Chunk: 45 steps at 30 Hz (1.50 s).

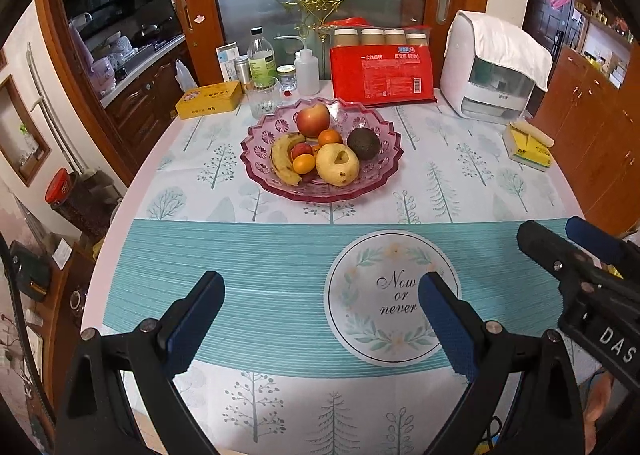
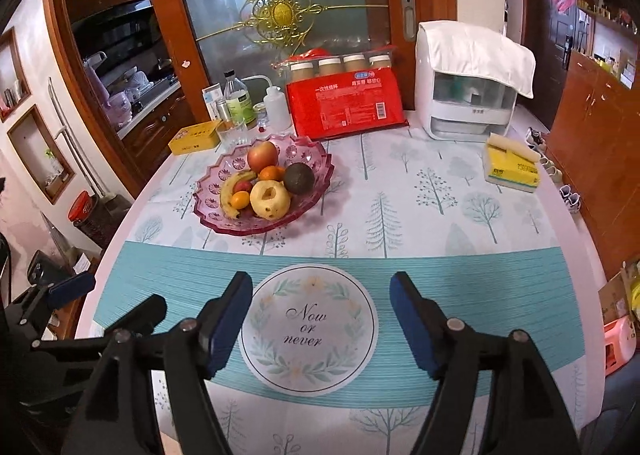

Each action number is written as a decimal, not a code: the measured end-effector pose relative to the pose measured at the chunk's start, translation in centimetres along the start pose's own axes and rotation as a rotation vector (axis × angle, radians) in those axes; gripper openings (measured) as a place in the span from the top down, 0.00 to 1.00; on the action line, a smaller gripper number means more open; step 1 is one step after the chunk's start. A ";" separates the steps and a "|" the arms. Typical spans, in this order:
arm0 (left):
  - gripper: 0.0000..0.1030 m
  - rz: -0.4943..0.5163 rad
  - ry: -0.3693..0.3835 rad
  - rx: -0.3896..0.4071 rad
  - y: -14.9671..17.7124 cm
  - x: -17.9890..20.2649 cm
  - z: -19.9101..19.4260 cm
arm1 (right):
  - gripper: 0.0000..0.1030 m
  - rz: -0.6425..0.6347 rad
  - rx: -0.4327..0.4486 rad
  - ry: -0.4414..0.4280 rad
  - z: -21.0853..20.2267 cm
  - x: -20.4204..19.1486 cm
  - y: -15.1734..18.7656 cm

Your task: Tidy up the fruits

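Note:
A pink glass fruit bowl (image 1: 260, 135) (image 2: 216, 175) stands on the table's far half. It holds a red apple (image 1: 313, 119) (image 2: 262, 156), a banana (image 1: 282, 164) (image 2: 230, 191), a yellow apple (image 1: 338, 164) (image 2: 270, 199), a dark avocado (image 1: 363, 143) (image 2: 299, 178), oranges (image 1: 330, 137) and small fruits. My left gripper (image 1: 320, 299) is open and empty above the near table, well short of the bowl. My right gripper (image 2: 320, 303) is open and empty, over the round "Now or never" print (image 2: 308, 329). The right gripper also shows at the right edge of the left wrist view (image 1: 560, 239).
Behind the bowl stand a yellow tin (image 1: 210, 99), a glass (image 1: 262, 97), bottles (image 1: 262, 59), a red pack of cups (image 1: 382, 71) and a white appliance (image 1: 494, 71). A yellow tissue pack (image 1: 528, 145) lies at the right. The table edge drops off on the left.

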<state>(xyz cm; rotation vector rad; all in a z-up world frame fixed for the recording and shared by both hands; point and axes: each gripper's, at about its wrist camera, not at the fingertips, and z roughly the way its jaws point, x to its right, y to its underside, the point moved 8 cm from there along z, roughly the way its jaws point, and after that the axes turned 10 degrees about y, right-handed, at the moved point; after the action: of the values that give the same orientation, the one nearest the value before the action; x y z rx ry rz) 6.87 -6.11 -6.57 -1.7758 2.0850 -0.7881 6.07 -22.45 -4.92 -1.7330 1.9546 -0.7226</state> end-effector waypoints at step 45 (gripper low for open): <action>0.06 -0.053 0.002 -0.029 0.1 -1.6 1.4 | 0.30 0.011 -0.049 0.001 1.3 -1.2 0.8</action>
<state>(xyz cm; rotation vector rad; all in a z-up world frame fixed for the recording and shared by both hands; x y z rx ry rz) 7.85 -4.82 -7.97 -1.8534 2.0680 -0.7778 6.37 -21.32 -6.44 -1.7497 1.9965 -0.6765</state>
